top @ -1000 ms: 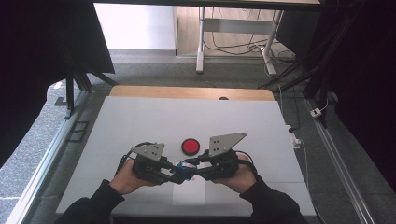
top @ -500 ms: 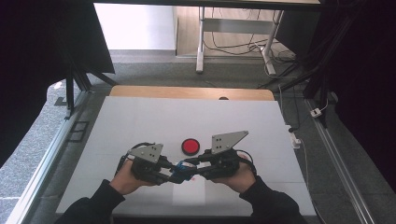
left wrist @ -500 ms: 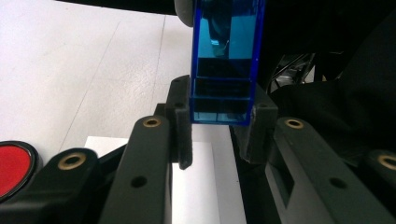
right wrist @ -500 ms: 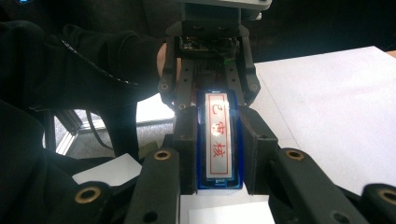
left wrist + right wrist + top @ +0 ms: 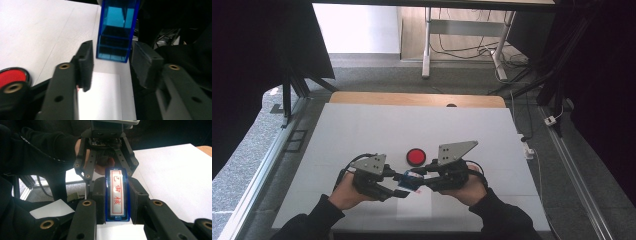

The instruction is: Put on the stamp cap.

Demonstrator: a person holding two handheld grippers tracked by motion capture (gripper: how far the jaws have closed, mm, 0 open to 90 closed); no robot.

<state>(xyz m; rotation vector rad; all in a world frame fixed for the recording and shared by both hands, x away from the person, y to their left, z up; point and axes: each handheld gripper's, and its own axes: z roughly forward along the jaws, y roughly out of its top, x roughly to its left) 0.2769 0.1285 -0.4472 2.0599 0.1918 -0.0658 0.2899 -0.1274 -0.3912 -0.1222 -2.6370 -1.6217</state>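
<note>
A blue see-through stamp case (image 5: 117,197), whose white face bears red characters, hangs level above the white table (image 5: 362,130) between both hands. My right gripper (image 5: 117,202) is shut on it, pads pressed to its two long sides. My left gripper (image 5: 112,62) faces it from the other end; its jaws have just been opening, and the case's end (image 5: 116,32) sits between the pads with a gap on each side. In the high view the left gripper (image 5: 393,183) and right gripper (image 5: 421,182) meet at the case (image 5: 409,181).
A red round disc in a black ring (image 5: 415,156) lies on the table just beyond the grippers, also low at the left of the left gripper view (image 5: 12,76). A white paper sheet (image 5: 412,207) lies under the hands. The table's wooden far edge (image 5: 412,99) runs behind.
The left gripper's fingers stand slightly wider apart around the case's end than before. Both hands and the case stay where they were.
</note>
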